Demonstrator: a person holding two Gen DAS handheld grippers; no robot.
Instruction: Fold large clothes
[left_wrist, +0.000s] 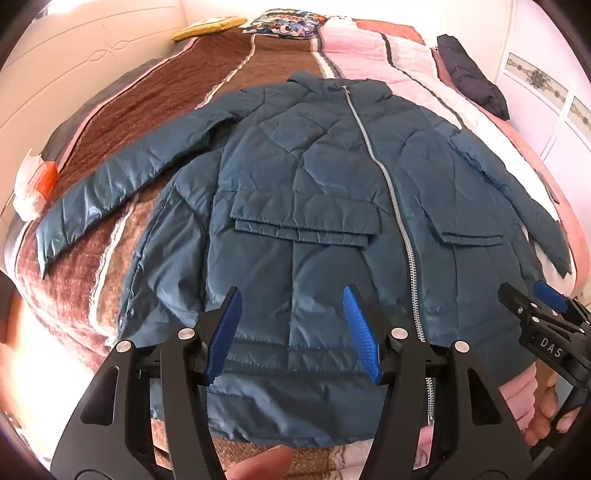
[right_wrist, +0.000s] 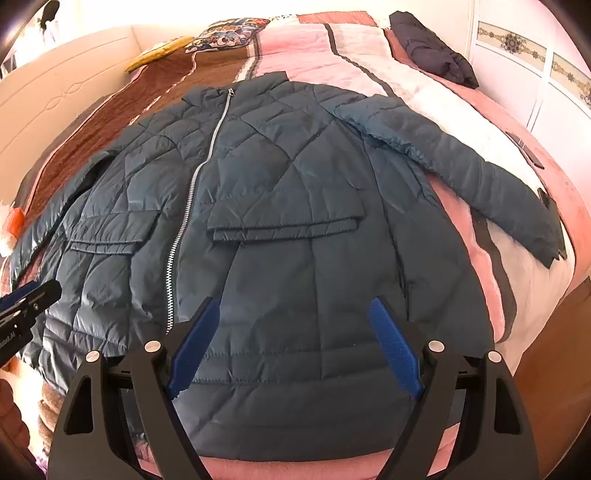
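Teal quilted jacket (left_wrist: 314, 206) lies front-up and zipped on the bed (left_wrist: 166, 122), spread flat, not yet folded. Long axis runs away from both cameras: collar at the far end, hem at the near end just under the grippers. Zipper (left_wrist: 388, 177) marks the centre line. Both sleeves are splayed outward: left sleeve (left_wrist: 122, 177) angles out over the brown blanket stripe, right sleeve (right_wrist: 461, 166) angles out over the pink and white stripes toward the bed edge. Left gripper (left_wrist: 291, 332) hovers above the hem on the left half of the body, jaws wide apart, nothing between the blue pads; contact with the fabric not evident. Right gripper (right_wrist: 291, 343) hovers above the hem on the right half, jaws likewise wide apart and empty. Each gripper sits on its own side of the zipper, so the left one is nearer the left sleeve and the right one nearer the right sleeve; both sleeves lie ahead and outward of the jaws. Judgement: task is at its start, and the likely first fold brings a sleeve or side panel inward across the long axis toward the zipper. Padded, slick shell may slide or spring back. A dark garment (right_wrist: 432, 51) lies at the far right of the bed, well apart.
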